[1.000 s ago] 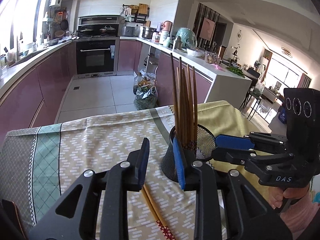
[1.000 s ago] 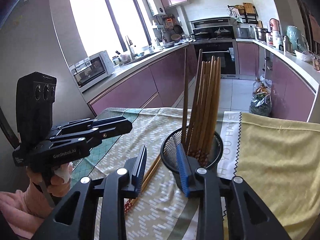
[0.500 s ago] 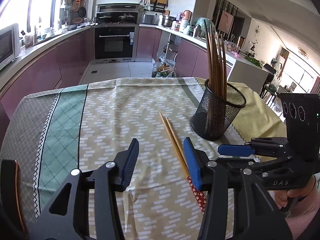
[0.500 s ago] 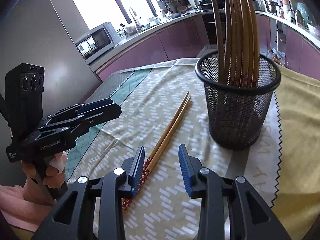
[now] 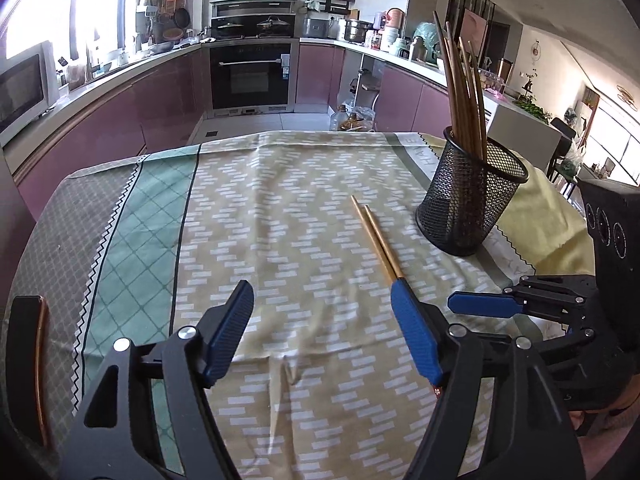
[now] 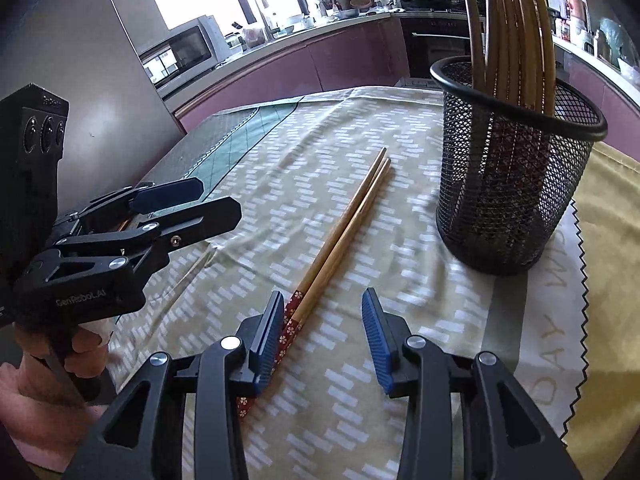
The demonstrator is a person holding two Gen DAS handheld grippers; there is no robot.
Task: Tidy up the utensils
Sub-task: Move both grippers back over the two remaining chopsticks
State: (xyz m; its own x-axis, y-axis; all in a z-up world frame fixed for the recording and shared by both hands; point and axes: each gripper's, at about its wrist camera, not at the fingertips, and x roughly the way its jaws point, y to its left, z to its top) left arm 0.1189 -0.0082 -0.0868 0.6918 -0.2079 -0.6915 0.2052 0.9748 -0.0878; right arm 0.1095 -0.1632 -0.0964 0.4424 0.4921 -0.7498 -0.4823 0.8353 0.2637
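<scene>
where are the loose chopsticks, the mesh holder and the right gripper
loose chopsticks point(image 6: 340, 236): right wrist view, mid-shaft of the pair lying on the cloth.
mesh holder point(image 6: 508, 184): right wrist view, its black mesh side wall.
right gripper point(image 6: 326, 338): right wrist view, gap midway between its blue fingertips.

Chopsticks point(image 5: 376, 236) red ends hidden behind left gripper point(image 5: 322, 326) finger; holder point(image 6: 508, 184) chopstick tips cut off at right-view top edge.

chopstick pair point(image 6: 344, 228) on tablecloth point(image 6: 352, 408), left of mesh holder point(image 6: 508, 200)
</scene>
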